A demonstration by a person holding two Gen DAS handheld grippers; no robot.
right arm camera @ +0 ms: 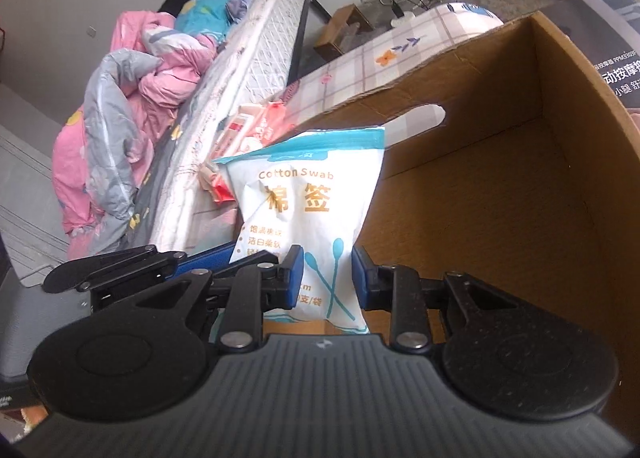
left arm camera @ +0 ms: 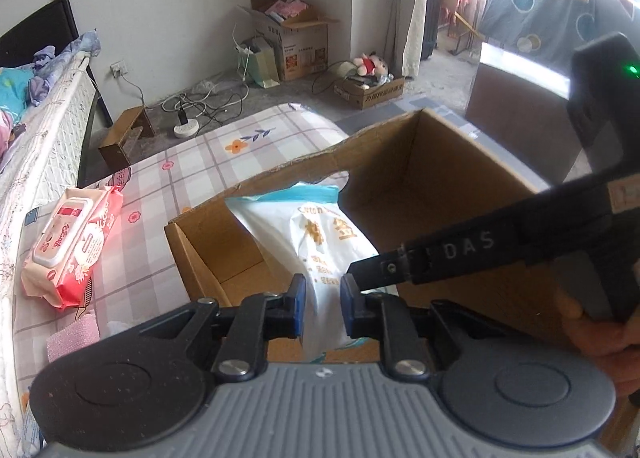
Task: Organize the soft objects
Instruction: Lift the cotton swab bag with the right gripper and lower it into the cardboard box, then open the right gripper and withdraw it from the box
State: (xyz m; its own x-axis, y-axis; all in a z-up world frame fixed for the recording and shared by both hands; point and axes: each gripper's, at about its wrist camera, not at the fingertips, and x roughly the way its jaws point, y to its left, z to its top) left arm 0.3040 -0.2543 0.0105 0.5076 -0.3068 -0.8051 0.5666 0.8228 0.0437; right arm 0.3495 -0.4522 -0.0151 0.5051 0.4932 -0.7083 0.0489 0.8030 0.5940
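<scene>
— Cotton swab bag [left arm camera: 320, 234]: from the left-hand camera, where is it?

— Over the open cardboard box [left arm camera: 440, 178], towards its left side, top edge near the notch in the far wall. The left tongs [left arm camera: 322, 298] stand narrowly parted with the bag showing in the gap; I see no pinch on it. The right tongs [left arm camera: 368, 272] reach in from the right, their tip just beside the left pair. A pink pack of wet wipes [left arm camera: 72, 242] waits out on the left.

— And the right-hand camera?

— The right tongs [right arm camera: 328, 282] are clamped on the bag [right arm camera: 304, 194] at its lower end, so it stands up limp and creased. The left tongs [right arm camera: 216, 256] sit at its left edge. The box [right arm camera: 500, 178] is bare on the right.

— So how should it go in?

— I'd lower it towards the floor of the box, draw the left pair aside first so the two don't knock, and let go only once it's inside the walls.
</scene>
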